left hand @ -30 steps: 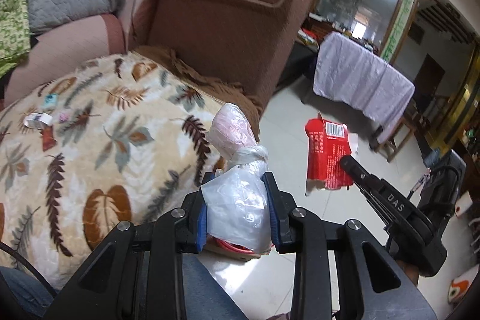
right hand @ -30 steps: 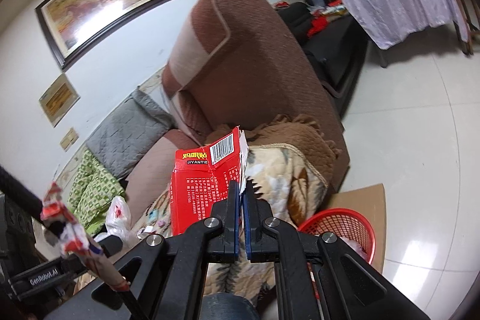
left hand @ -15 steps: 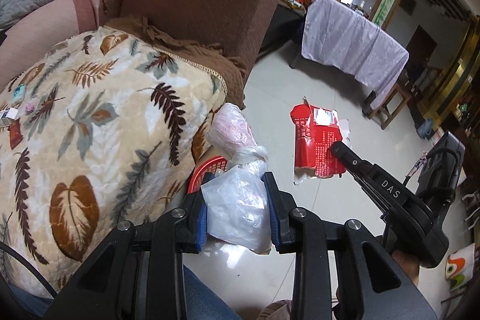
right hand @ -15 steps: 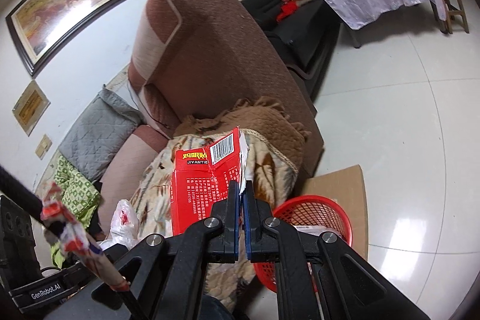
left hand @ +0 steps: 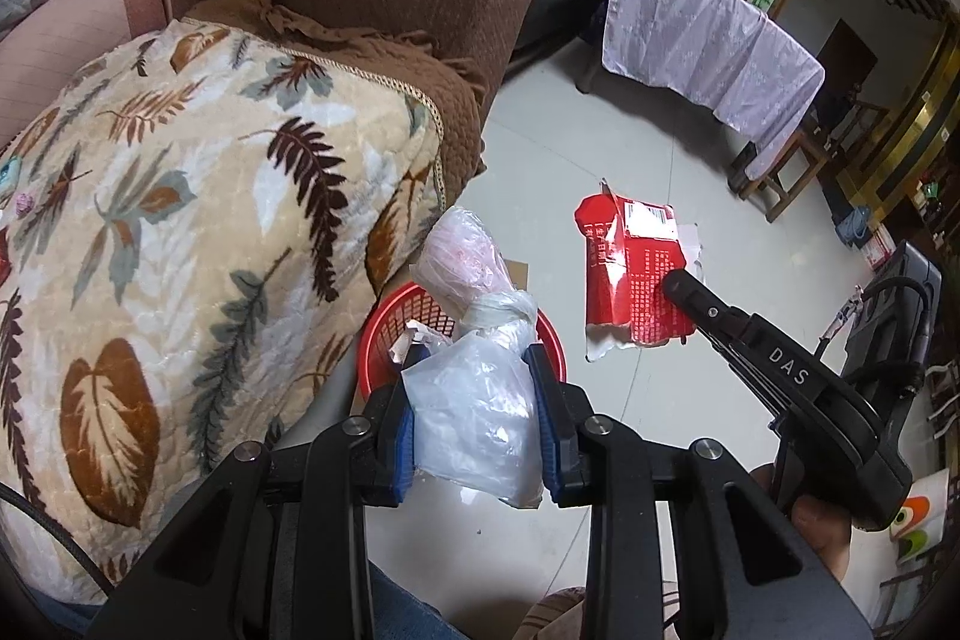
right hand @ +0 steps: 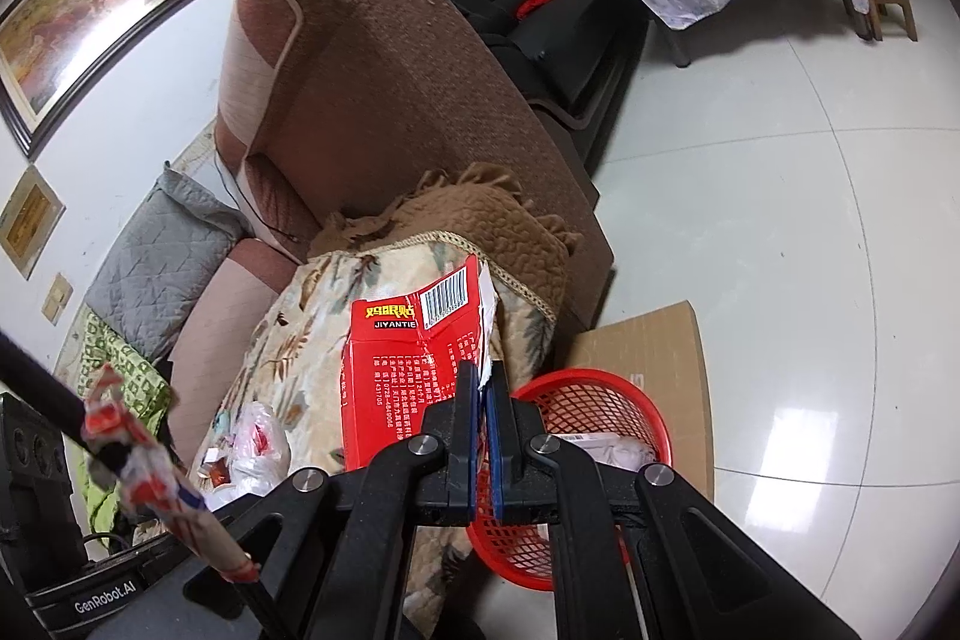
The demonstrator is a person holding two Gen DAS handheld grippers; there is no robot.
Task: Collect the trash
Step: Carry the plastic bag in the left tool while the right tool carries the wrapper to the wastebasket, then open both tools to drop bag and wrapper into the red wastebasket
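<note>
Nearest, the left gripper (left hand: pixel 477 418) was clamped on a knotted clear plastic bag (left hand: pixel 480 400) poised directly above the round red mesh basket (left hand: pixel 384 334), while the right gripper (right hand: pixel 485 436) pinched a torn flat red carton (right hand: pixel 414 370) just beside the basket's rim, over its near side. Already some pale scraps lay inside the basket, so collection looked partly done, with both held pieces yet to be dropped. Beyond the basket, on the leaf-patterned blanket (right hand: pixel 324 328), a few small wrappers (right hand: pixel 252 436) seemed left to gather.
</note>
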